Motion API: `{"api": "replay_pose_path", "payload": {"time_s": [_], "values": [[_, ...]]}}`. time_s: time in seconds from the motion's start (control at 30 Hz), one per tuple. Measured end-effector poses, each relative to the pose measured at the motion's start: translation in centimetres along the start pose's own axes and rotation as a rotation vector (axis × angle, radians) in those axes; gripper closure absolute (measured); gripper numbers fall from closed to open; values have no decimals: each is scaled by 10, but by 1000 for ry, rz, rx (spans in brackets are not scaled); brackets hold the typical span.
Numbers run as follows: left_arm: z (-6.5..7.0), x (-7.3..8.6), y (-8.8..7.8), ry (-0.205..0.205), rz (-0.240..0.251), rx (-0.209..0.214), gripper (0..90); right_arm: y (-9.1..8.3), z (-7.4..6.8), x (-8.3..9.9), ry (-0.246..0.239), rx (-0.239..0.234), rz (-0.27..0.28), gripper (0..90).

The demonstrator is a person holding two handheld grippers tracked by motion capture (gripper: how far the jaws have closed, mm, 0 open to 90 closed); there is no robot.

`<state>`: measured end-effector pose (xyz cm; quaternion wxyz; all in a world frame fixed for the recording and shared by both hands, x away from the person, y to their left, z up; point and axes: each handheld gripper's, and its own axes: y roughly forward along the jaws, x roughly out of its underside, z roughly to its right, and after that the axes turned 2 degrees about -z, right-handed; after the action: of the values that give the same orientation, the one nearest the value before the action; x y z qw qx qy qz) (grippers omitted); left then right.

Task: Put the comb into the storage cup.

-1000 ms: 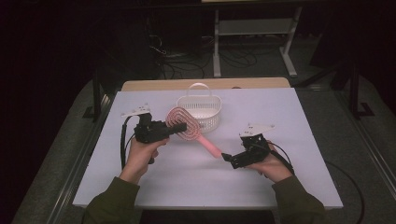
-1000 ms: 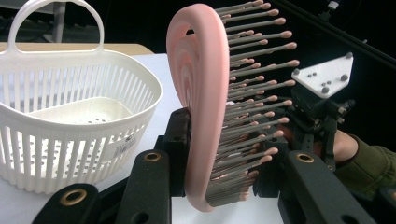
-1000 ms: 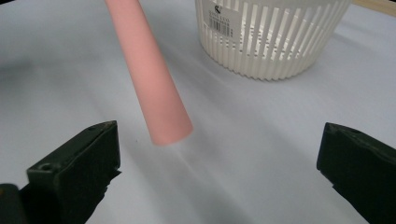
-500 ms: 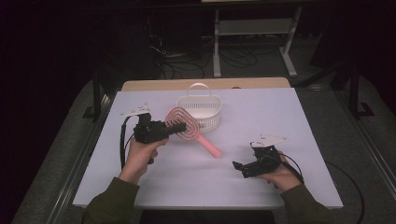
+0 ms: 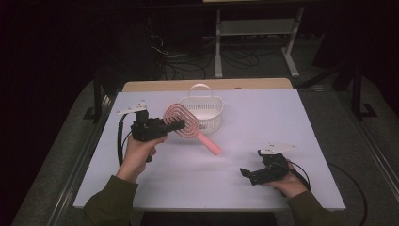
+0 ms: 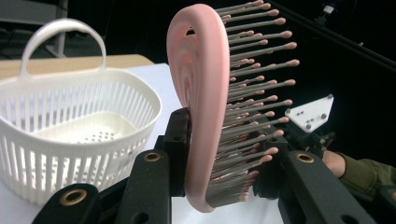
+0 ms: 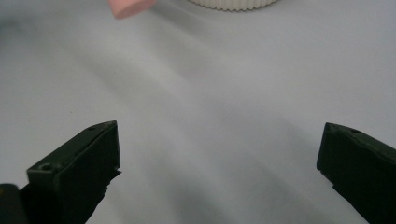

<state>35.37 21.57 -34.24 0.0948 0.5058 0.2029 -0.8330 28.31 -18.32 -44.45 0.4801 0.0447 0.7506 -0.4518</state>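
Pink brush (image 5: 181, 120) is clamped by its head in the left gripper (image 5: 176, 125), held above the table (image 5: 282, 117) just beside the basket (image 5: 204, 109). The right gripper (image 5: 245, 173) rests wide open, empty. Likely next: carry the brush over the basket and release.

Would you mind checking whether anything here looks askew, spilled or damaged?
Nothing stands out. The left gripper holds the pink hairbrush by its head beside the upright white basket; the right gripper sits open over the bare table.
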Motion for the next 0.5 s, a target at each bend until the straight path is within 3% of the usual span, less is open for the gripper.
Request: {"api": "replay_pose_path", "payload": {"time_s": [0.5], "values": [[2,-33,4,54,38,14,654,1,-1,-1,3,-4,8,0]]}}
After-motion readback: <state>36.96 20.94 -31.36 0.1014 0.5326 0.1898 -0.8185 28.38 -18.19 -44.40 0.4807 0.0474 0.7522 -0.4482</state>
